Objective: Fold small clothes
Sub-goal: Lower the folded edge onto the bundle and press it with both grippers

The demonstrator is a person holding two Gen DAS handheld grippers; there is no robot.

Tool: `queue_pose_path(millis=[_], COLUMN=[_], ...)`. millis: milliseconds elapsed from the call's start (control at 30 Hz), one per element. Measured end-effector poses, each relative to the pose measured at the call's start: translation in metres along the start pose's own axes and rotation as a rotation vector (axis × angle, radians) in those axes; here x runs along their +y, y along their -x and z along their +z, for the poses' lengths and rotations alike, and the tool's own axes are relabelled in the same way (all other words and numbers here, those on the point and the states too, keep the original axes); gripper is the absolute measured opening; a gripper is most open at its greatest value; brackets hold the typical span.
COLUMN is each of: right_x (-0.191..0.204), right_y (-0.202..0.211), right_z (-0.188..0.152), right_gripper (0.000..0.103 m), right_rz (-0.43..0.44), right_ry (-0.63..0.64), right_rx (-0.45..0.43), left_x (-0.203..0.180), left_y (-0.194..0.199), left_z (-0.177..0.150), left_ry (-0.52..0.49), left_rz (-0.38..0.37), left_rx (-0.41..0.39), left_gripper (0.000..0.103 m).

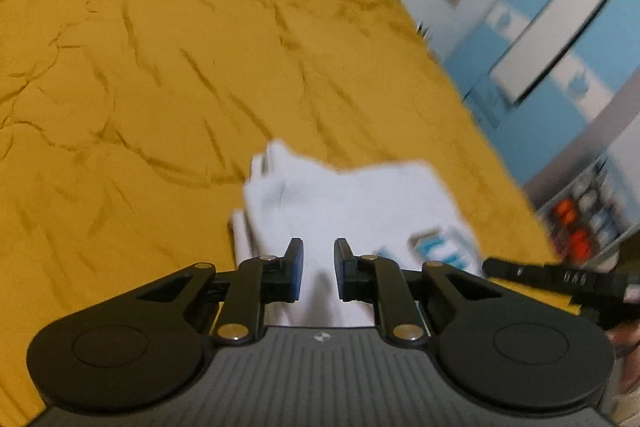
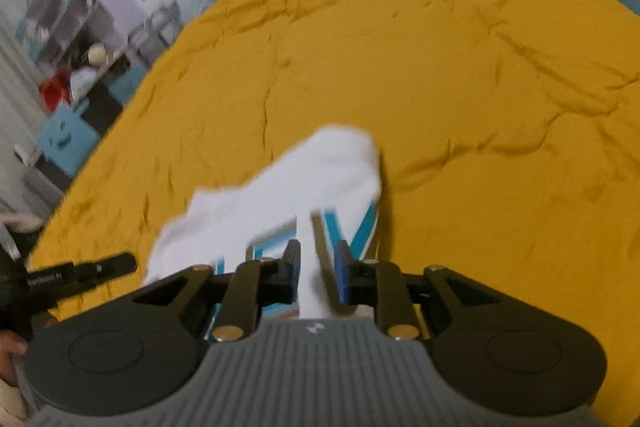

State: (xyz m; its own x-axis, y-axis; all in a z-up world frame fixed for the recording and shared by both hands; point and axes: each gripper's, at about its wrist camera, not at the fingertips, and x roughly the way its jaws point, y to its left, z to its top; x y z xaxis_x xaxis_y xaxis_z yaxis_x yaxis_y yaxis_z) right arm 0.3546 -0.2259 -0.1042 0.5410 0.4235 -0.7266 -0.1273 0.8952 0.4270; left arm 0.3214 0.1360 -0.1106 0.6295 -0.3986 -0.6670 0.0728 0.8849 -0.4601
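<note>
Left wrist view: your left gripper [image 1: 318, 269] pinches a fold of the small white cloth garment with blue print [image 1: 352, 203], lifted above the mustard-yellow bedspread [image 1: 160, 67].

Right wrist view: your right gripper [image 2: 318, 271] pinches the garment's [image 2: 280, 195] printed edge. You seem mid-fold; next, lay both edges down evenly.

Blurred print on white garment [image 2: 304, 187]

The left hand-held gripper [image 1: 319, 269] and the right hand-held gripper [image 2: 318, 269] look the same: black linkage arms, brass-coloured pivot screws, blue finger pads, a ribbed grey body with a small white logo.
</note>
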Motion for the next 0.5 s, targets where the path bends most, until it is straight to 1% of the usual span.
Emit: queue_pose_path(millis=[33, 67, 100, 167, 200, 233, 267, 400, 500], right_x=[-0.004, -0.007, -0.013, -0.014, -0.012, -0.009, -0.004, 0.010, 0.022], right_y=[-0.006, -0.012, -0.015, -0.011, -0.005, 0.002, 0.009, 0.045, 0.072], right_z=[-0.004, -0.008, -0.010, -0.009, -0.009, -0.009, -0.009, -0.020, -0.040], right_gripper=[0.011, 0.004, 0.000, 0.000, 0.000, 0.002, 0.010, 0.011, 0.012], right_rz=[-0.016, -0.034, -0.051, -0.049, -0.056, -0.064, -0.070, -0.041, -0.028], right_ry=[-0.004, -0.009, -0.032, -0.051, -0.039, -0.019, -0.005, 0.026, 0.076], right_rx=[0.007, 0.018, 0.027, 0.024, 0.018, 0.014, 0.009, 0.001, 0.001], left_x=[-0.001, 0.000, 0.001, 0.002, 0.002, 0.001, -0.001, -0.015, -0.032], left_y=[-0.006, -0.011, -0.014, -0.010, -0.004, 0.002, 0.009, 0.045, 0.064], left_z=[-0.005, -0.009, -0.013, -0.017, -0.017, -0.017, -0.017, -0.024, -0.032], left_ry=[-0.008, -0.018, -0.027, -0.032, -0.028, -0.027, -0.028, -0.055, -0.086], left_rz=[0.017, 0.042, 0.065, 0.075, 0.071, 0.067, 0.061, 0.020, -0.021], left_rx=[0.028, 0.047, 0.059, 0.064, 0.060, 0.052, 0.043, -0.005, -0.030], left_gripper=[0.017, 0.016, 0.013, 0.013, 0.013, 0.013, 0.013, 0.013, 0.013])
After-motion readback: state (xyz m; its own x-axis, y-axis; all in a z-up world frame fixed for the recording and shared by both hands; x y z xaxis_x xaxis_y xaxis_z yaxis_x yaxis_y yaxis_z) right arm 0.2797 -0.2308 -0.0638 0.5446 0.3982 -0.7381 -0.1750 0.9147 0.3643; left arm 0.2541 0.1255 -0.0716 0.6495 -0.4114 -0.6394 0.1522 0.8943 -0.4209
